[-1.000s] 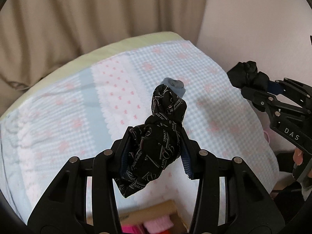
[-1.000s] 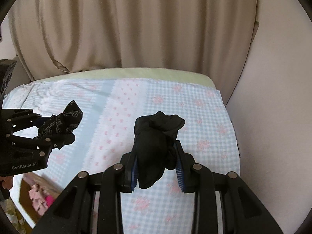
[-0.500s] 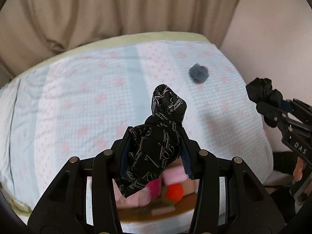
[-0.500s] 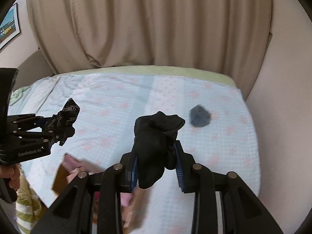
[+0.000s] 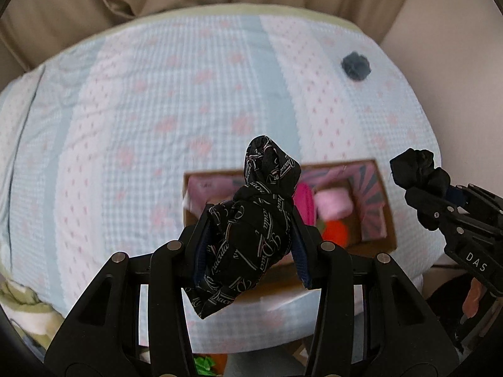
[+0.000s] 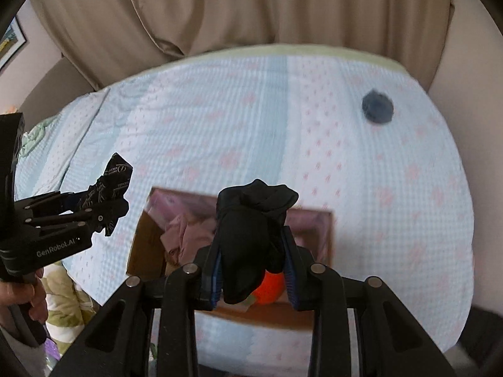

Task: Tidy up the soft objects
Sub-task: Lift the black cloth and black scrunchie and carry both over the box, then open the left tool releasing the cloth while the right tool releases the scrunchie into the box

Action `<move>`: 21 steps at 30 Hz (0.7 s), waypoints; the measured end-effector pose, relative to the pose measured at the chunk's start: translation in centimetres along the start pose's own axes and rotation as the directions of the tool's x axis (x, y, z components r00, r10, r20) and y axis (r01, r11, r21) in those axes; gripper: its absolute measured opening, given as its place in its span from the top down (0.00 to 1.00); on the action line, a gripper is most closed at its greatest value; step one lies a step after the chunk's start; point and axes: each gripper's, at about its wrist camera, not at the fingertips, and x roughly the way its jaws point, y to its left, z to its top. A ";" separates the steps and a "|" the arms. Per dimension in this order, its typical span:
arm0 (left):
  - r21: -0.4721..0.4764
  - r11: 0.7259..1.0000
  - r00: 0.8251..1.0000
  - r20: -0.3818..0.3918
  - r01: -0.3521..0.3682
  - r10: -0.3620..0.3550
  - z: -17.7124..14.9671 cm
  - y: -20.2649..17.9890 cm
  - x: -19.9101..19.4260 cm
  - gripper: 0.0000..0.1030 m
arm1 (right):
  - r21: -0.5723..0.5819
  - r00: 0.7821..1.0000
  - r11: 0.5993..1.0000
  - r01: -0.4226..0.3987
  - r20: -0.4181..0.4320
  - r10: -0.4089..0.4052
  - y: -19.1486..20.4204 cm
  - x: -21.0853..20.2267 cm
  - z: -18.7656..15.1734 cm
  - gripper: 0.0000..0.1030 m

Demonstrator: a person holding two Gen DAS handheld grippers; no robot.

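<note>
My left gripper (image 5: 250, 248) is shut on a knotted black cloth with white lettering (image 5: 254, 220), which sticks up past the fingertips. My right gripper (image 6: 253, 270) is shut on a plain black cloth bundle (image 6: 251, 220). Both hang above an open cardboard box (image 5: 388, 220) on the bed, holding pink, magenta and orange soft items. The right gripper (image 5: 418, 185) with its black bundle shows at the right of the left wrist view. The left gripper (image 6: 116, 194) shows at the left of the right wrist view. A small dark blue fuzzy ball (image 5: 356, 65) (image 6: 377, 110) lies far right on the bed.
The bed wears a light blue and white quilt with pink motifs (image 5: 157, 110). Beige curtains (image 6: 251, 9) hang behind it, a wall to the right. Green-patterned fabric (image 5: 22, 311) lies off the bed's near left corner. A hand (image 6: 28, 301) grips the left tool's handle.
Both grippers have swept across the bed with their cloths still held. The cardboard box has come into full view beneath them, and the blue ball has shifted to the far right.
</note>
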 end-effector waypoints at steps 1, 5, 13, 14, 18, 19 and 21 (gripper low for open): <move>0.000 1.000 1.000 -0.010 0.005 -0.005 -0.5 0.3 0.5 0.60 | 0.009 1.000 1.000 0.005 -0.013 -0.005 0.4 0.6 -0.5 0.71; 0.024 0.999 0.998 -0.050 0.033 -0.032 -2.5 0.8 2.8 0.60 | 0.046 0.998 0.999 0.018 -0.066 -0.015 1.5 2.9 -2.2 0.71; 0.101 0.989 0.988 -0.120 0.111 -0.098 -5.2 -0.9 7.7 0.60 | 0.151 0.988 0.986 0.068 -0.146 -0.046 1.3 7.1 -4.4 0.71; 0.108 0.988 0.988 -0.121 0.112 -0.099 -5.2 -1.2 8.0 0.60 | 0.160 0.987 0.984 0.078 -0.153 -0.053 1.1 7.4 -4.4 0.71; 0.095 0.991 0.989 -0.122 0.095 -0.083 -4.9 -0.8 9.6 0.60 | 0.197 0.982 0.974 0.108 -0.176 -0.074 -0.1 8.5 -4.2 0.71; 0.076 0.994 0.990 -0.124 0.082 -0.072 -4.7 -0.5 9.9 0.60 | 0.208 0.982 0.972 0.108 -0.178 -0.071 -0.4 8.8 -4.1 0.71; 0.095 0.993 0.991 -0.122 0.074 -0.062 -4.2 -0.6 10.2 0.60 | 0.218 0.980 0.969 0.119 -0.182 -0.079 -0.9 9.0 -3.7 0.71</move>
